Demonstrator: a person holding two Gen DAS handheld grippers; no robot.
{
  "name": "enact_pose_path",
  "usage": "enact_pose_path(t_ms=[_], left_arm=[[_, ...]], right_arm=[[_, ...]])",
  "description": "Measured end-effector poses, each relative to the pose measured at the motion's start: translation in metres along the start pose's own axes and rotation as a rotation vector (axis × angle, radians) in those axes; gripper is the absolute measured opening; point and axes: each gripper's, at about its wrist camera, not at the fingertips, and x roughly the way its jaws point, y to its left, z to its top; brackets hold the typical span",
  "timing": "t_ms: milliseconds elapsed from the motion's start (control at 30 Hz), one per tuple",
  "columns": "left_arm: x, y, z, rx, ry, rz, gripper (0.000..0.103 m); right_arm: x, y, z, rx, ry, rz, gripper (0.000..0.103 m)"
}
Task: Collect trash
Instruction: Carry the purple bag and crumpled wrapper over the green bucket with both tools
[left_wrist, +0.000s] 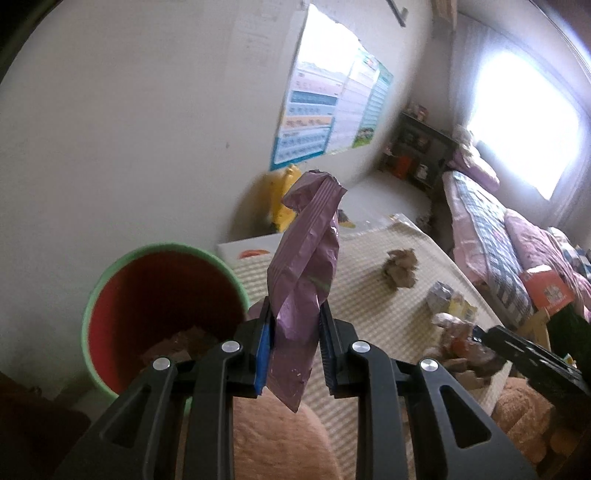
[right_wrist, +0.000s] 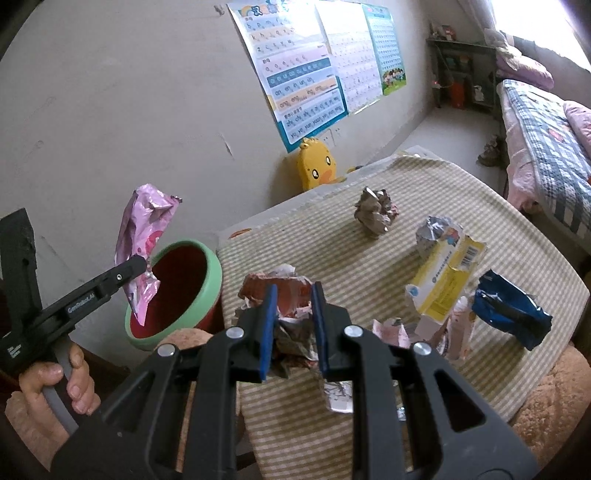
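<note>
My left gripper (left_wrist: 293, 321) is shut on a pink wrapper (left_wrist: 306, 254) and holds it in the air beside the green-rimmed red bin (left_wrist: 162, 295). In the right wrist view the left gripper (right_wrist: 142, 267) holds the pink wrapper (right_wrist: 144, 236) above the bin (right_wrist: 177, 291). My right gripper (right_wrist: 293, 299) is shut on a crumpled red and white wrapper (right_wrist: 288, 295) over the striped mat (right_wrist: 369, 369). On the mat lie a crumpled paper ball (right_wrist: 375, 212), a yellow carton (right_wrist: 447, 273), a blue wrapper (right_wrist: 509, 308) and small scraps (right_wrist: 391, 330).
The bin holds some brown trash (left_wrist: 181, 341). A yellow duck toy (right_wrist: 316, 164) leans on the wall behind the table. Posters (right_wrist: 303, 74) hang on the wall. A bed (right_wrist: 546, 140) and shelf (right_wrist: 461, 74) stand at the right.
</note>
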Motion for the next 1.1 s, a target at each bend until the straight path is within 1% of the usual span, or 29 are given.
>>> enact_pose_path(t_ms=[200,367,467,600,900,1100], left_arm=[[0.001,0.038,0.005,-0.056,-0.012,0.076,0.021],[0.003,0.069,0.004,-0.107,-0.008,0.14,0.021],[0.005,0.085,0.002,-0.129,0.001,0.172,0.021],[0.008,0.103,-0.001,-0.164,0.014,0.191,0.021],[0.014,0.122,-0.006,-0.193,0.034,0.239,0.021],[0.017,0.136,-0.008,-0.208,0.054,0.265,0.021]], right_arm=[[0.006,0.016,0.007,-0.029,0.003,0.024,0.02],[0.018,0.029,0.013,-0.033,0.021,0.065,0.02],[0.025,0.044,0.017,-0.055,0.026,0.088,0.02],[0.038,0.064,0.021,-0.08,0.045,0.127,0.02],[0.078,0.113,0.024,-0.135,0.115,0.227,0.02],[0.104,0.141,0.035,-0.131,0.144,0.282,0.02]])
